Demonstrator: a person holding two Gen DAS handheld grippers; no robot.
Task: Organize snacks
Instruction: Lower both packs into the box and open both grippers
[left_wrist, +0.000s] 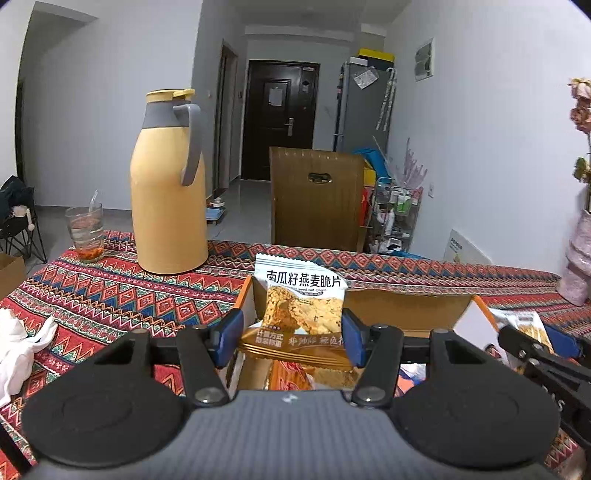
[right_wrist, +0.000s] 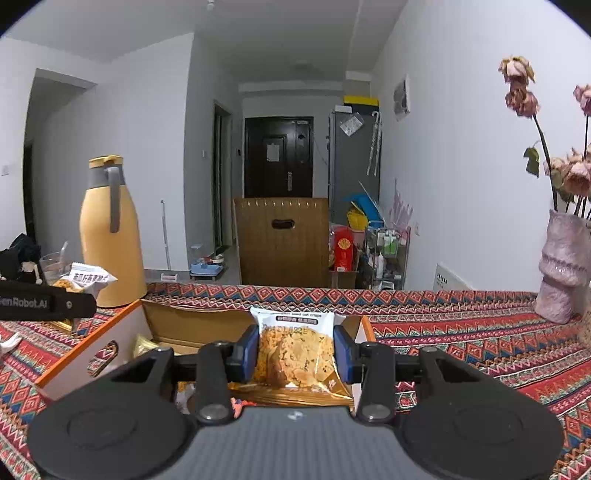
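A snack packet (left_wrist: 303, 306), white at the top with a picture of oat crisps and a gold band at the bottom, stands upright between the blue pads of the left tool (left_wrist: 293, 341), which grips it by its two sides. It is held just above an open cardboard box (left_wrist: 406, 310) with orange edges and white outer walls. More wrapped snacks (left_wrist: 291, 376) lie inside the box, below the held packet.

A second snack packet of the same kind (right_wrist: 295, 354) is clamped the same way in the right tool (right_wrist: 295, 356), pads pressing on both sides, over the right part of the same box (right_wrist: 122, 332). In the right wrist view the left tool appears as a black bar at the left edge, its packet beside it.

The box sits on a table (left_wrist: 110, 295) covered by a red, blue and green patterned cloth. On the table, beyond the box to the left, stands a tall yellow thermos jug (left_wrist: 168, 184) with a grey handle, and left of it a drinking glass (left_wrist: 85, 232). A crumpled white cloth (left_wrist: 18, 347) lies at the left edge. Far right stands a pink vase (right_wrist: 563, 273) with dried roses. Behind the table is a wooden chair back (left_wrist: 316, 195), then a dark door (left_wrist: 280, 118).
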